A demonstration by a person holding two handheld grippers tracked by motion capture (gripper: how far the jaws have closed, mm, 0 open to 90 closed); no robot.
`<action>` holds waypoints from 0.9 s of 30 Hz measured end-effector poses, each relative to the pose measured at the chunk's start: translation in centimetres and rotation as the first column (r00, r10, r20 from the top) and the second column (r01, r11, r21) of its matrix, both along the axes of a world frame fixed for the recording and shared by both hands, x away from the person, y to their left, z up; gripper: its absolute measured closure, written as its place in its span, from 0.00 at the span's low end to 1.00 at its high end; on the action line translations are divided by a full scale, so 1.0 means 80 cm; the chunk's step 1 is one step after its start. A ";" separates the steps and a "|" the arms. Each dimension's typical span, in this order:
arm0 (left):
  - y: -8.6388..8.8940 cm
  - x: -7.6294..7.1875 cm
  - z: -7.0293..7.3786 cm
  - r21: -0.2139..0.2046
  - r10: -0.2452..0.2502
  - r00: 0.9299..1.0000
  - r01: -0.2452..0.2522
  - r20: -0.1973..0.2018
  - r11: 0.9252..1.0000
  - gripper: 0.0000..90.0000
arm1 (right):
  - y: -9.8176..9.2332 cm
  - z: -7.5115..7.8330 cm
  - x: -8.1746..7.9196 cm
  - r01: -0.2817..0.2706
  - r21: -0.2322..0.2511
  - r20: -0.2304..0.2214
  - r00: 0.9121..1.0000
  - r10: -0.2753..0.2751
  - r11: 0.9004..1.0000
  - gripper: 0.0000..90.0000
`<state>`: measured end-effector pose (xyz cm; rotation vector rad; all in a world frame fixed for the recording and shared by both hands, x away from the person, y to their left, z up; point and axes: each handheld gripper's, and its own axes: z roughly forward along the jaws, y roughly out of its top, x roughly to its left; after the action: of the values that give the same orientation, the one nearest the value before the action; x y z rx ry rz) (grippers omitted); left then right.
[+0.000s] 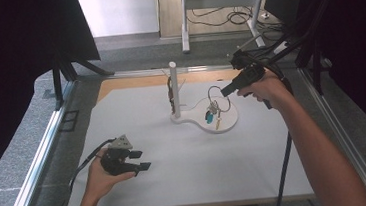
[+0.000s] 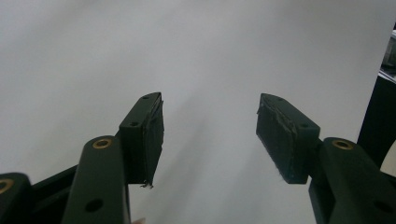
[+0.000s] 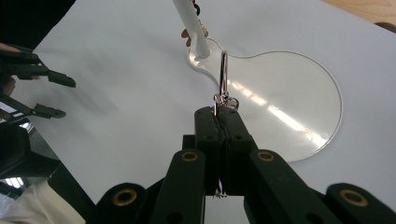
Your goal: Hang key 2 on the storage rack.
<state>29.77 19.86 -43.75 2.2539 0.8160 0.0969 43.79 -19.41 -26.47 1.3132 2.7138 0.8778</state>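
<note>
The right gripper (image 3: 219, 112) clamps a shiny metal key ring (image 3: 224, 77) above the glossy white, pear-shaped stand base (image 3: 299, 112) — charms dangle below. The left gripper (image 2: 210, 135) rests open, its worn rubber pads (image 2: 275, 140) apart over the matte white sheet (image 1: 187, 173).

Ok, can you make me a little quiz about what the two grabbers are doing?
1. True or false: the left gripper has its fingers wide apart with nothing between them.
2. What does the right gripper hold? A) a spoon B) a key ring C) a pencil
3. What stands upright at the narrow end of the flat base?
Key: 1 true; 2 B; 3 a white post.
</note>
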 end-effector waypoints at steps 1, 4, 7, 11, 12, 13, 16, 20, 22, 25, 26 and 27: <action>0.000 0.000 0.000 0.000 -0.001 1.000 0.001 0.000 1.000 0.47 | 0.001 0.000 0.001 0.000 0.000 0.000 1.000 0.000 1.000 0.97; 0.001 0.000 0.000 0.000 0.001 1.000 -0.001 0.001 1.000 0.47 | 0.004 0.000 0.006 -0.002 0.005 -0.003 1.000 0.002 1.000 0.97; 0.002 0.000 0.001 0.001 0.004 1.000 -0.004 0.001 1.000 0.47 | 0.008 -0.002 0.011 -0.007 0.008 -0.006 1.000 0.007 1.000 0.97; 0.002 0.000 0.001 0.001 0.003 1.000 -0.003 0.001 1.000 0.47 | 0.015 -0.005 0.018 -0.015 0.006 -0.012 1.000 0.015 1.000 0.97; 0.002 0.000 0.001 0.002 0.000 1.000 0.000 0.002 1.000 0.47 | 0.017 -0.005 0.019 -0.017 0.004 -0.015 1.000 0.017 1.000 0.97; 0.002 0.000 0.001 0.005 -0.002 1.000 0.002 0.002 1.000 0.47 | 0.019 -0.006 0.021 -0.018 0.003 -0.018 1.000 0.018 1.000 0.97; 0.002 0.000 0.001 0.004 -0.003 1.000 0.003 0.002 1.000 0.47 | 0.023 -0.009 0.027 -0.018 0.000 -0.024 1.000 0.018 1.000 0.97; 0.005 0.000 0.002 0.001 0.004 1.000 -0.004 0.006 1.000 0.47 | 0.026 -0.010 0.032 -0.018 -0.002 -0.026 0.999 0.018 1.000 0.97; 0.005 0.000 0.002 -0.001 0.004 1.000 -0.004 0.006 1.000 0.47 | 0.028 -0.010 0.034 -0.018 -0.004 -0.025 1.000 0.018 1.000 0.97; 0.004 0.000 0.002 -0.001 0.005 1.000 -0.005 0.004 1.000 0.47 | 0.029 -0.008 0.039 -0.014 -0.001 -0.023 1.000 0.014 1.000 0.97; 0.004 0.000 0.002 -0.001 0.004 1.000 -0.004 0.003 1.000 0.47 | 0.030 -0.008 0.041 -0.011 -0.002 -0.024 1.000 0.011 1.000 0.97; 0.004 0.000 0.002 -0.002 0.003 1.000 -0.003 0.002 1.000 0.47 | 0.031 -0.008 0.042 -0.012 -0.003 -0.024 1.000 0.012 1.000 0.97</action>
<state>29.77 20.19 -43.63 2.2508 0.8179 0.1000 47.18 -16.93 -27.14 1.3170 2.7430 0.8640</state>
